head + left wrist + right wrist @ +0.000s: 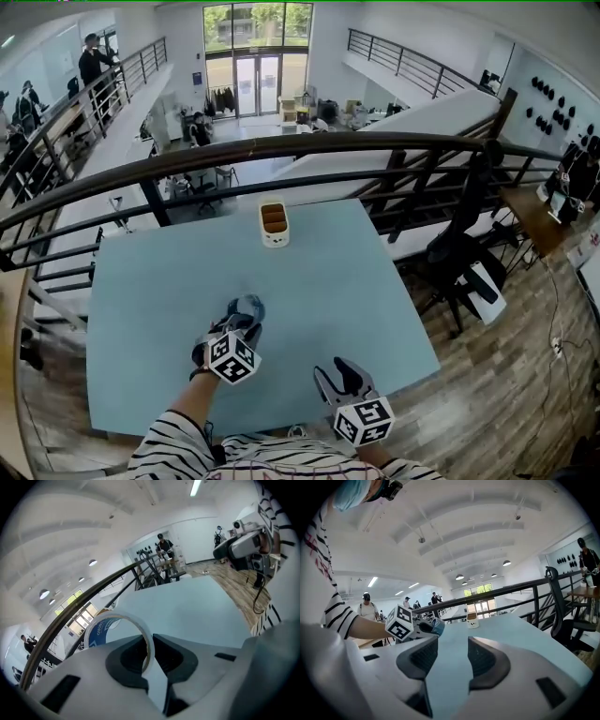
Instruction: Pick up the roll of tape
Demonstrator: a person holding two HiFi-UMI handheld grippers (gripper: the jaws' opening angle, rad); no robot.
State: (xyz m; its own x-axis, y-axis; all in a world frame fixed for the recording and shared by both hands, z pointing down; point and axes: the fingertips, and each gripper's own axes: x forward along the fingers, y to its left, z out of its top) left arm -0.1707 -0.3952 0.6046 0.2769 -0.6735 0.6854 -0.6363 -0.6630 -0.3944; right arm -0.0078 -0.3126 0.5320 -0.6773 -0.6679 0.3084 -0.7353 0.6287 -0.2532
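The roll of tape point(112, 627) is a thin white ring with a blue printed core. It hangs above the light blue table point(319, 281), pinched by its rim between the jaws of my left gripper point(151, 651). In the head view the roll of tape point(247, 307) shows as a bluish ring just beyond the left gripper point(239, 323). In the right gripper view the tape point(436, 626) appears at the left, beside the marker cube. My right gripper point(453, 657) stands open over the table's near right part with nothing between its jaws; in the head view the right gripper point(339, 377) sits near the front edge.
A small white container point(274, 224) with brown contents stands at the table's far middle. A black railing point(281, 145) runs behind the table. Wooden floor and a chair point(469, 272) lie to the right. The person's striped sleeve point(178, 450) is at the bottom.
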